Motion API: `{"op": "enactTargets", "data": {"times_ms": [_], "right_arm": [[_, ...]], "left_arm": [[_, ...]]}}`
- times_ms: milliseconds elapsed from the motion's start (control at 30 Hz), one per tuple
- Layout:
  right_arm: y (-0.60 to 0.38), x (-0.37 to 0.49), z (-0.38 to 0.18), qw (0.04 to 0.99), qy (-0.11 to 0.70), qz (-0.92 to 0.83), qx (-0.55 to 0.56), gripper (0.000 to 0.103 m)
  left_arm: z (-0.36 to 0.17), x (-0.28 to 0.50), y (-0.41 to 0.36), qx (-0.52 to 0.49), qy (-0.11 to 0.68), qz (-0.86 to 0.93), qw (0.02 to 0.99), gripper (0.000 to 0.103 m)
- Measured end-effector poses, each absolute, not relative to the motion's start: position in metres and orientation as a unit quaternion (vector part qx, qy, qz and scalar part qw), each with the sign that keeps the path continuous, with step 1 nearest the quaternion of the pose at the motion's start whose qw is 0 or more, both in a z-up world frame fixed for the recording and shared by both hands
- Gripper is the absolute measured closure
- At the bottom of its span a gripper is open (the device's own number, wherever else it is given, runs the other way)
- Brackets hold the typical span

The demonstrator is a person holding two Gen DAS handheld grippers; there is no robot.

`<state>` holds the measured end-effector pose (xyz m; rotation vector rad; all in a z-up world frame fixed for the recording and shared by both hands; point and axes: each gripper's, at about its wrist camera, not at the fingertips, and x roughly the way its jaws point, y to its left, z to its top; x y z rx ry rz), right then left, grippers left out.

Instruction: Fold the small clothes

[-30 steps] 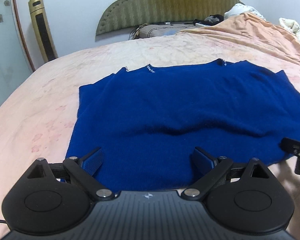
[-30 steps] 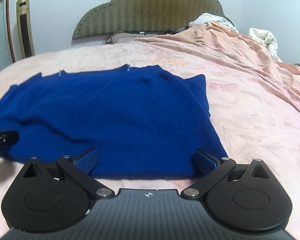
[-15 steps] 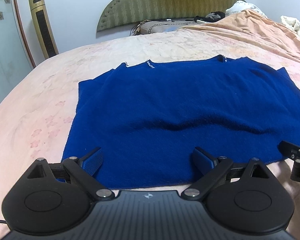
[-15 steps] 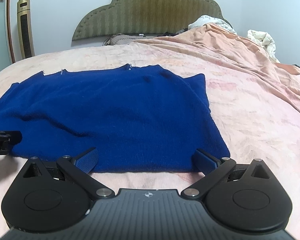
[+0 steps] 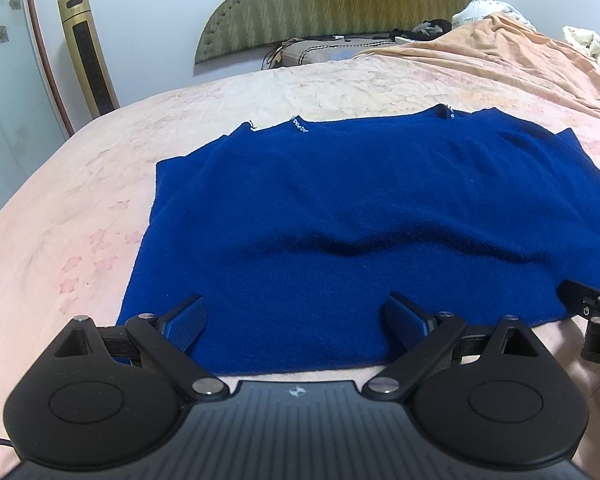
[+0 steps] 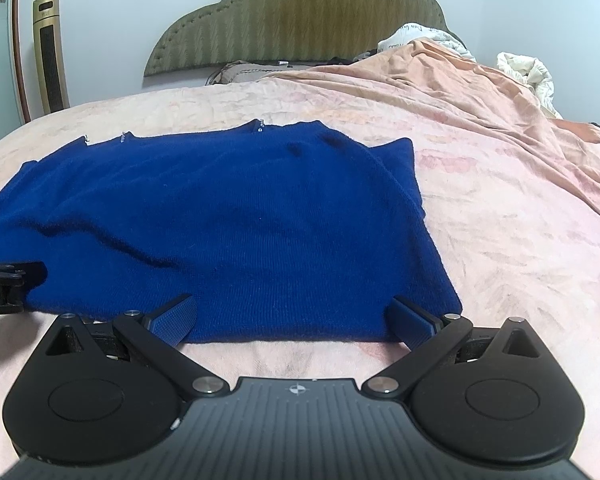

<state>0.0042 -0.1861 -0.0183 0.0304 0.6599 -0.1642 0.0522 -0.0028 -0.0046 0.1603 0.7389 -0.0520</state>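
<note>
A: Blue sweater [image 5: 360,216] lies spread flat on the bed [image 5: 80,220], neckline towards the headboard [image 5: 340,4], hem nearest us.

B: And the left gripper [image 5: 296,316]?

A: Fingers wide apart, hovering at the hem's left half, holding nothing.

B: The other one?

A: Right gripper [image 6: 292,316], fingers just as wide, empty, framing the hem's right corner. A dark crease runs across the knit. Peach blanket [image 6: 480,92] bunched on the right.
</note>
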Motion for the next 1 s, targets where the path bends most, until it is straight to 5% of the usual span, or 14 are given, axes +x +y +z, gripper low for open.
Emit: {"op": "enactTargets", "data": {"times_ms": [1000], "right_arm": [[-0.168, -0.017, 0.001, 0.954, 0.29, -0.077, -0.016, 0.001]], "left_arm": [[0.009, 0.045, -0.008, 0.079, 0.362, -0.039, 0.928, 0.006]]}}
